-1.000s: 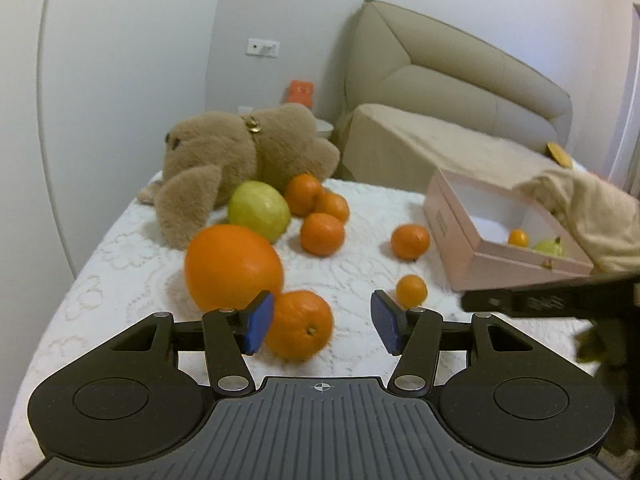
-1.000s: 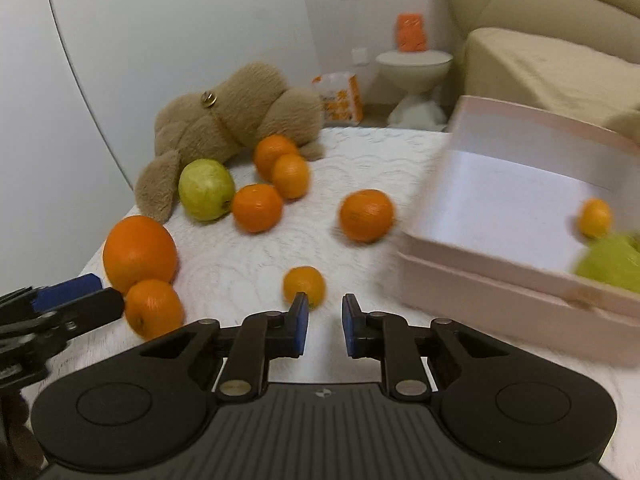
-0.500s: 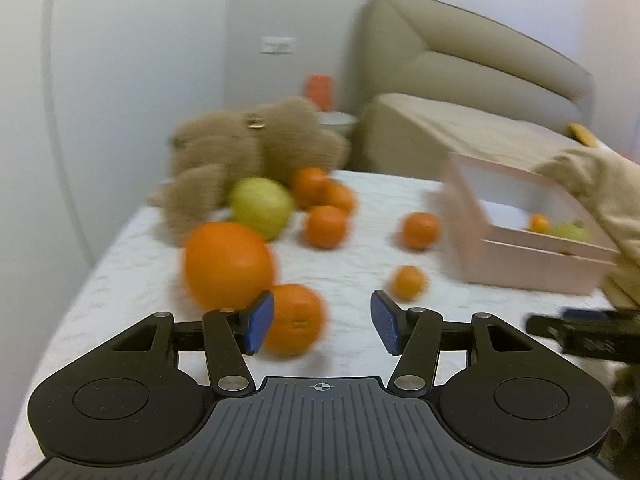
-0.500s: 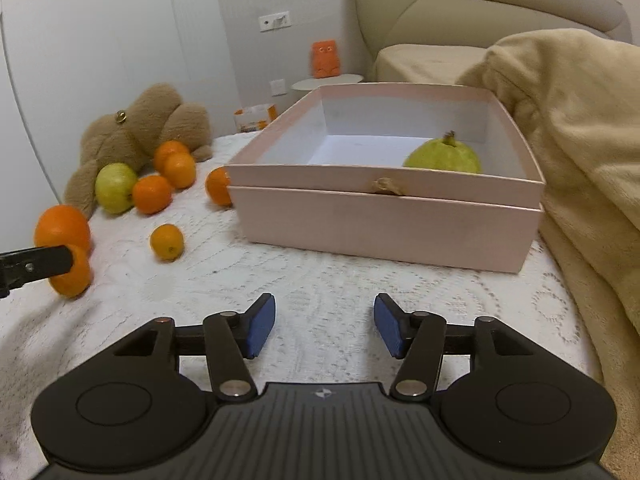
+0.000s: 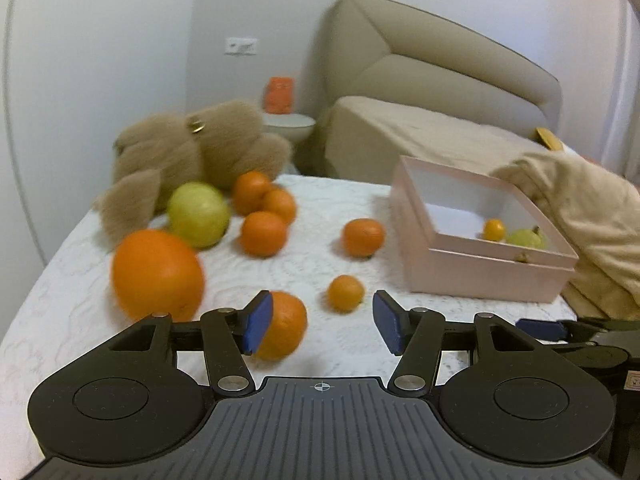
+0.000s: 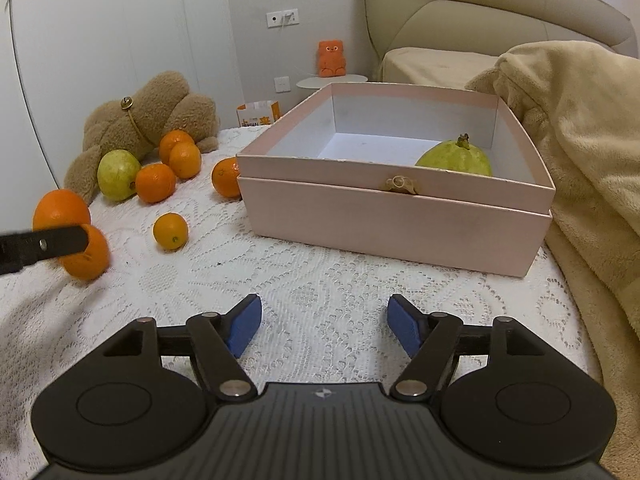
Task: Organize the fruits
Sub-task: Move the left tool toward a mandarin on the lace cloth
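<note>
Loose fruit lies on a white lace cover: a big orange (image 5: pixel 158 274), a green guava (image 5: pixel 198 215), several smaller oranges, and a small orange (image 5: pixel 346 293). My left gripper (image 5: pixel 324 328) hovers low over them, jaws opening. One orange (image 5: pixel 284 326) sits just past its left pad, not pressed by either pad. A pink box (image 5: pixel 480 276) holds a tiny orange (image 5: pixel 494 229) and a guava (image 5: pixel 526 239). My right gripper (image 6: pixel 324 330) faces the pink box's front wall (image 6: pixel 396 220), jaws opening with nothing between them. The guava (image 6: pixel 456 158) shows inside the box.
A brown teddy bear (image 5: pixel 192 148) lies behind the fruit at the far left. A beige blanket (image 6: pixel 580 140) is heaped against the box's right side. A beige bed and a small side table stand beyond. A finger of the left gripper (image 6: pixel 40 244) shows at the left edge.
The right gripper swung from the loose fruit to the box front and went from nearly shut to open. The left gripper drifted right and opened slightly; the near orange now sits at its left pad.
</note>
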The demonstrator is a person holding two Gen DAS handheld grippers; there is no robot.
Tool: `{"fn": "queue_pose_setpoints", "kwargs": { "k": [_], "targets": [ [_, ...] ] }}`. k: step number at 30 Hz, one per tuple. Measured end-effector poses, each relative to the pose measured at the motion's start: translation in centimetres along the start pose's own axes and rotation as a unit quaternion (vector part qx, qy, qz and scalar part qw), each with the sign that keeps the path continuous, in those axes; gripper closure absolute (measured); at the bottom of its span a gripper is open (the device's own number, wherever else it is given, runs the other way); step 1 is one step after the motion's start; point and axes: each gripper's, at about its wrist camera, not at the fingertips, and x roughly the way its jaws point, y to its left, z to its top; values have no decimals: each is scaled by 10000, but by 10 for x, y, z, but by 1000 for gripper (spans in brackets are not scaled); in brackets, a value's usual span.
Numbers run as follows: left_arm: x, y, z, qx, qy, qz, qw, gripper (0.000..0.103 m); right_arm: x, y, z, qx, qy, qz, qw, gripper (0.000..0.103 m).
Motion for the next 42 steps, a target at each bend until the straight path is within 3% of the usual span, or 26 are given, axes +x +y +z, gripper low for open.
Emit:
{"fn": "queue_pose_setpoints", "kwargs": {
  "k": [4,11,15,19,24,25,31,35,42],
  "targets": [
    [11,-14,3,310,222,-223,9990,42,0,0,0,1,3,2,10000,32],
    [38,-32,13,948,311,-173,9949,44,0,-1,-1,11,10,-19,10000,27],
    [71,-26,46,946,634,-528,9921,47,0,0,-1,6,10,-27,10000,27],
    [111,-27,74,1142,818,-368,9894,54,0,0,-1,3,10,-27,10000,27],
    [152,-28,78,861,1260,-644,9862,50,0,0,-1,-4,12,-31,10000,26],
    [155,-26,78,767,1264,-782,9859,54,0,0,-1,-6,13,-31,10000,26],
    [162,-18,78,440,1300,-921,9863,52,0,0,-1,-26,20,-33,10000,25],
    [159,-18,76,553,1293,-897,9860,54,0,0,-1,-36,23,-35,10000,25],
    [110,-4,61,252,907,-1101,9895,55,0,0,-1,-34,24,-34,10000,24]
  ]
}}
